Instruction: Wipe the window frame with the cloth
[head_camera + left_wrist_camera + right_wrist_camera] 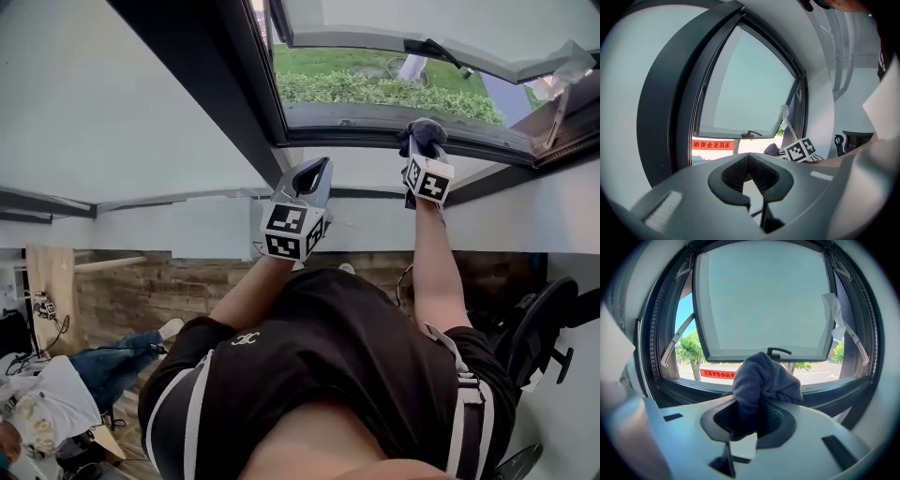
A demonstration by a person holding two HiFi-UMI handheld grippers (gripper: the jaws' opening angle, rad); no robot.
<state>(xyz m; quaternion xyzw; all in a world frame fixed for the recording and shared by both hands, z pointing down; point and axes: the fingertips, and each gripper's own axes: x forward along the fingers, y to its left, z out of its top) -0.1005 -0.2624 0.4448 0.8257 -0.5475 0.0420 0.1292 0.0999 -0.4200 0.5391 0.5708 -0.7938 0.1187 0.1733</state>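
My right gripper is shut on a bunched dark grey-blue cloth, held against the lower rail of the dark window frame. In the right gripper view the cloth bulges out of the jaws of that gripper just in front of the frame's bottom rail. My left gripper hangs lower left of the frame near the white ledge, shut with nothing between its jaws. The left gripper view has that gripper facing the frame's dark side post, with the right gripper's marker cube beyond.
The window sash is swung outward on stay arms, its handle at the bottom edge. White plastic wrap hangs at the right stay. A black office chair stands at the right and a seated person's legs show at the left.
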